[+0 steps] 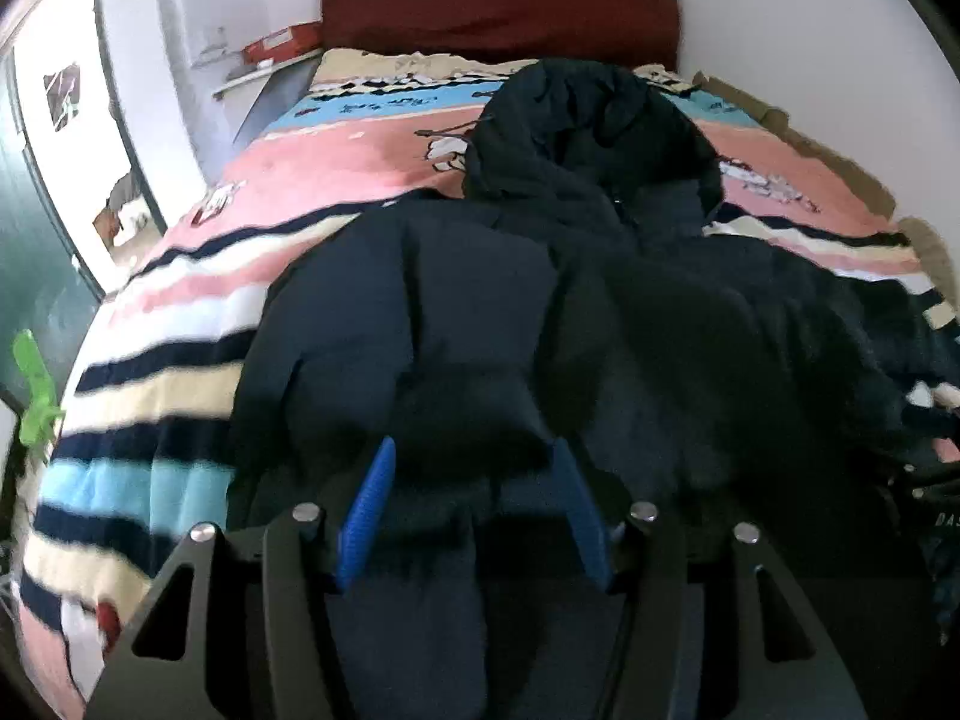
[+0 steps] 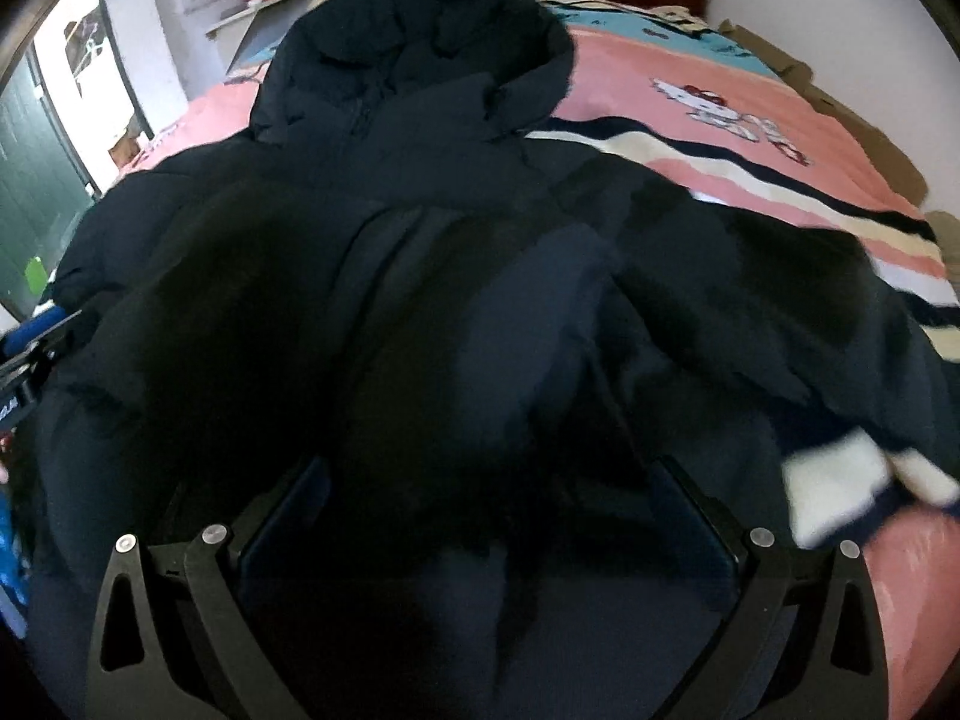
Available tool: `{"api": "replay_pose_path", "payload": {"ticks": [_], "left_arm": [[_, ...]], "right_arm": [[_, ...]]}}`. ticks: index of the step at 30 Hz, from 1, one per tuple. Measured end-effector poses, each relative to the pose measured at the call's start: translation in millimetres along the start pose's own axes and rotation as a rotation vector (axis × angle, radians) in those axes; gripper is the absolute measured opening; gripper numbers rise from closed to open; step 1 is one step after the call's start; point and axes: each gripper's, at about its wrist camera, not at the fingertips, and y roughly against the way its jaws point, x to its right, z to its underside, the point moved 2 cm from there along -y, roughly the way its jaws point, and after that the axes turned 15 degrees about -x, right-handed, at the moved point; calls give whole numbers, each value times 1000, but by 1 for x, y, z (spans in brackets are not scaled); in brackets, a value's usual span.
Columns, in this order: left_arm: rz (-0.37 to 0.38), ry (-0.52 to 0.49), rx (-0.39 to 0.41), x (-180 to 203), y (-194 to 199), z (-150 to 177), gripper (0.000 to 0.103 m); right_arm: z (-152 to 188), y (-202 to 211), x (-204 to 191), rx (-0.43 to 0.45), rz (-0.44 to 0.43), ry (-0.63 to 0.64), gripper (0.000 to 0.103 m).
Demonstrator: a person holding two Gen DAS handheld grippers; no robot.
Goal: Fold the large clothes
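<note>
Dark hooded puffer jacket (image 1: 510,300) spread on the bed (image 1: 180,324), hood toward the headboard. Bulky, soft, likely slippery and springy; best pinched at the hem corners or sleeve cuffs. Left hand-held gripper (image 1: 474,510) and right hand-held gripper (image 2: 486,516) both spread apart over the near hem, pads apparently not pressing fabric.

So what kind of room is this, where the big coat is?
Most likely a bedroom. The dark hooded coat lies on a bed with a striped cartoon bedspread, a dark red headboard stands against the white wall, and a small shelf sits beside it.
</note>
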Motion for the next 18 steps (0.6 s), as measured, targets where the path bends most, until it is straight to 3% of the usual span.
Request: {"api": "replay_pose_path", "payload": {"ticks": [5, 10, 15, 18], "left_arm": [[7, 64, 35, -7, 28, 40, 53], [10, 128, 77, -13, 40, 72, 53], [-3, 161, 116, -15, 52, 81, 53], [-12, 185, 123, -20, 51, 77, 53]], "right_arm": [[41, 38, 23, 77, -51, -66, 102], [81, 65, 71, 159, -115, -202, 102], [97, 79, 134, 202, -103, -321, 102], [97, 92, 181, 235, -40, -392, 102]]}}
